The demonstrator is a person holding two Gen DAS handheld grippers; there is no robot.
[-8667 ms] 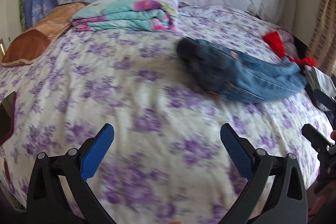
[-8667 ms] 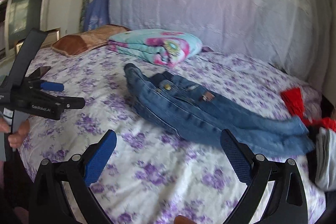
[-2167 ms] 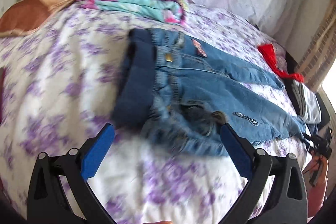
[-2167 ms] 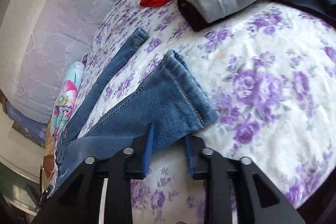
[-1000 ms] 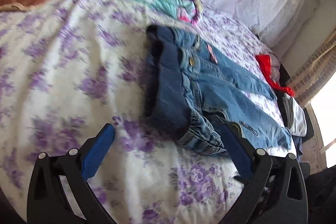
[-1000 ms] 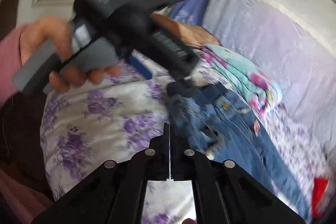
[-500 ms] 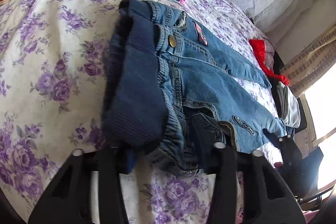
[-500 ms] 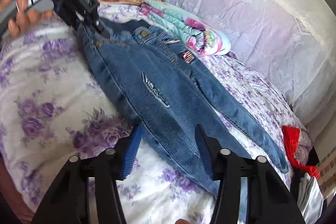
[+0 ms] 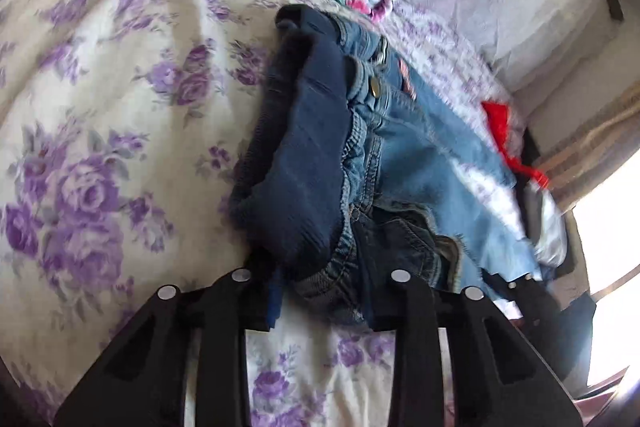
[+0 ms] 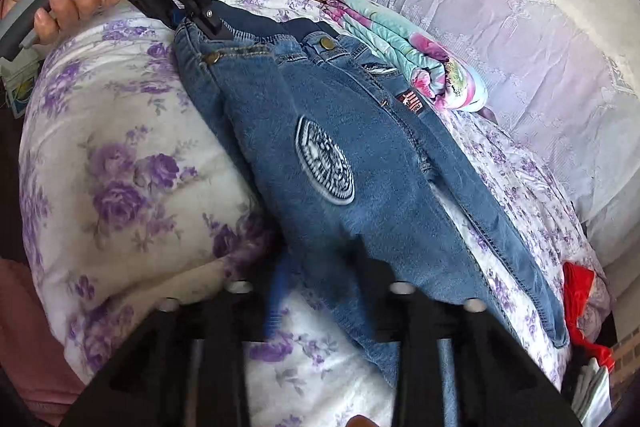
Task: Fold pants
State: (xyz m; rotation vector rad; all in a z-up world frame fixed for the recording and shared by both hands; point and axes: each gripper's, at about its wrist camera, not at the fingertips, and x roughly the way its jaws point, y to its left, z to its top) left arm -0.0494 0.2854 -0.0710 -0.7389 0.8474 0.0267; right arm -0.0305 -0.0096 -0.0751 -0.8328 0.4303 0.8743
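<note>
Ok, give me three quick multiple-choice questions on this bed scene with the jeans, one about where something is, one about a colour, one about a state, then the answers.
1. Where does the folded floral blanket lie?
A. On the bed just beyond the waistband of the jeans
B. On the floor
C. Draped over the jeans' legs

2. What colour is the crumpled cloth near the leg end of the jeans?
A. Yellow
B. Red
C. Green

3. What is the left gripper doing?
A. Hanging open above the pillow
B. Pinching the bedsheet
C. Clamping the jeans' waistband

Answers:
1. A, the blanket sits on the bedsheet just past the waistband, toward the headboard.
2. B, it is bright red in both views.
3. C, the right wrist view shows its tips on the waistband, and its own view shows denim between the fingers.
</note>
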